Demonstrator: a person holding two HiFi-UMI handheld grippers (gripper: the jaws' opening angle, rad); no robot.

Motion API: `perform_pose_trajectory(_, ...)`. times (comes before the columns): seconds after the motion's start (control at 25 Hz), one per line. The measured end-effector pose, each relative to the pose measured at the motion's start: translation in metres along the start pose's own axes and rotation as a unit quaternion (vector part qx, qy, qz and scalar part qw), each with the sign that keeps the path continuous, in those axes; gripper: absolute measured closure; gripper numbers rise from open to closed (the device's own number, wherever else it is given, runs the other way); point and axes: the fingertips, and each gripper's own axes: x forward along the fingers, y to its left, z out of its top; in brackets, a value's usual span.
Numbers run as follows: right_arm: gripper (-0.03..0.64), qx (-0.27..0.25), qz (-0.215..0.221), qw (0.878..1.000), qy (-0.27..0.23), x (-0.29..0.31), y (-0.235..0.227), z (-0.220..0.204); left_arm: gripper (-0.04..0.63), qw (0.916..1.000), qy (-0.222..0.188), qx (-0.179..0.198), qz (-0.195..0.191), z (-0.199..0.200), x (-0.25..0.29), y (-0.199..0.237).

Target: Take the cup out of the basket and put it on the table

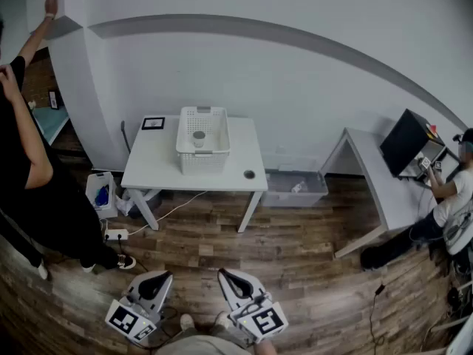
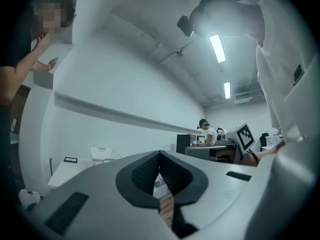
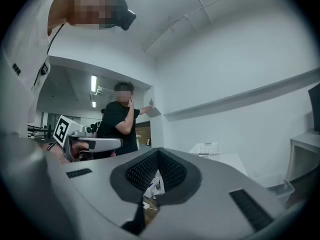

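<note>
A small greyish cup (image 1: 199,136) stands upright on the floor of a white slotted plastic basket (image 1: 203,163), near its middle and clear of the walls. It is too small in the head view to tell its material. The basket rests on a white rectangular table (image 1: 151,170) against the wall, towards the back edge, with bare tabletop to its left and right and a narrow strip in front. A small dark round object (image 1: 249,174) lies near the table's front right corner, and a black-framed panel (image 1: 153,123) sits at the back left corner.

The left gripper (image 1: 154,281) and the right gripper (image 1: 229,279) are held level, side by side, well short of the table. Each has its jaws closed together with nothing between them. Open wood-plank floor (image 1: 295,250) lies between them and the table's front edge. A person in black (image 1: 33,191) stands left of the table. A clear plastic bin (image 1: 295,188) sits on the floor just right of the table, and a grey desk (image 1: 377,187) stands further right.
</note>
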Motion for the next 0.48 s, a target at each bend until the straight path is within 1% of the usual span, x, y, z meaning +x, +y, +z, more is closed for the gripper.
perform_pose_trajectory(0.24,0.608,0.002,0.0,1.0,0.002,-0.009,-0.01,0.0,0.594,1.0,0.0,0.002,-0.005,0.001,0.012,-0.012)
perform_pose_trajectory(0.48,0.607,-0.004,-0.005,1.0,-0.009,-0.016,-0.023,0.006,0.594,1.0,-0.003,0.007,-0.001,0.005,0.025,-0.018)
